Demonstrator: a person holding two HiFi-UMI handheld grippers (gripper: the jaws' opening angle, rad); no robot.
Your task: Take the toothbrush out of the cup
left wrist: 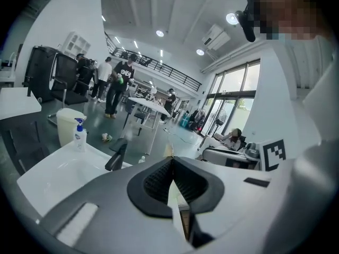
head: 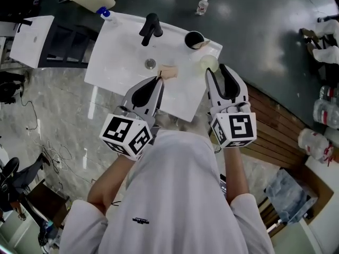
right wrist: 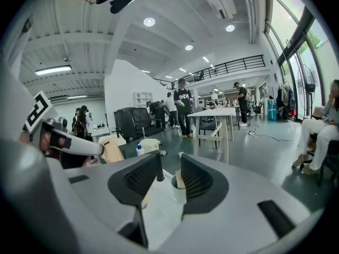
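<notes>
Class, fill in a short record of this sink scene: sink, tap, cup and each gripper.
Sink: white, rectangular
Tap: black, at the sink's far edge
Cup: far right corner of the sink, something beige at its rim
Left gripper: jaws together
Right gripper: jaws apart, pressing on nothing

The white worktop (head: 117, 57) holds a black tap (head: 151, 28) in the middle, a cup (head: 194, 39) far right and a bottle (head: 107, 15) far left.
</notes>
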